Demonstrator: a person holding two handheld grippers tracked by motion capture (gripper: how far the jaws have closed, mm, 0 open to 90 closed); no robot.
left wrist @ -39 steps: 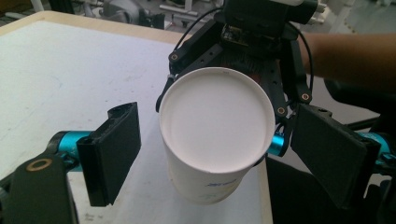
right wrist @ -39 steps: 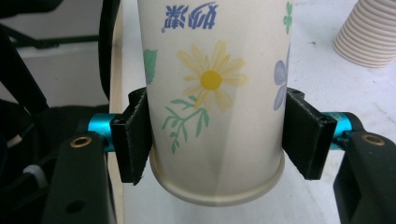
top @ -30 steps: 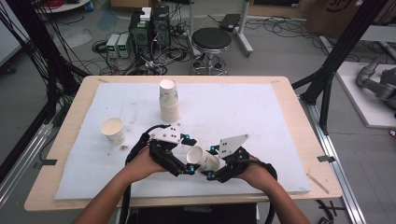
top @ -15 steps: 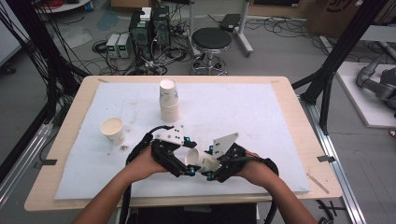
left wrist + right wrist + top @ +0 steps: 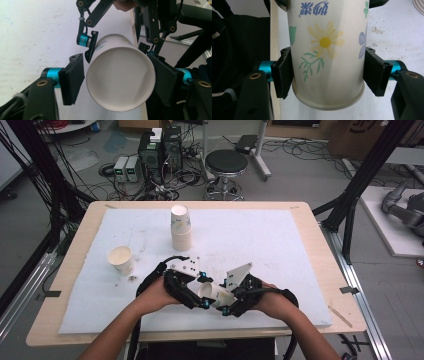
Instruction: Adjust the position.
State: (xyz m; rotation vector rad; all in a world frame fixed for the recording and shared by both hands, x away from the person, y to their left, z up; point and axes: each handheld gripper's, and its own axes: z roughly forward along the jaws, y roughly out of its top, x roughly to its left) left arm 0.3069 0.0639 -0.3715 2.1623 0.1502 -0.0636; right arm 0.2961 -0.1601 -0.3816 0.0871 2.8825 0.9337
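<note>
A white paper cup (image 5: 215,294) printed with flowers lies on its side in the air just above the front of the table, between my two grippers. My left gripper (image 5: 204,291) takes it at the mouth end. In the left gripper view the open mouth of the cup (image 5: 120,77) faces the camera; the jaws have just been closing and now sit against its rim on both sides. My right gripper (image 5: 223,296) is shut on the base end, its pads (image 5: 283,75) pressing the sides of the cup (image 5: 327,42).
An upturned stack of paper cups (image 5: 180,227) stands mid-table behind the hands. A single upright cup (image 5: 120,260) sits at the left. A white mat (image 5: 280,245) covers the wooden table (image 5: 312,225). A stool (image 5: 226,162) and cables lie beyond the far edge.
The left gripper's jaws have closed in around the mouth of the cup. The right gripper has nudged slightly left with the cup still in it.
</note>
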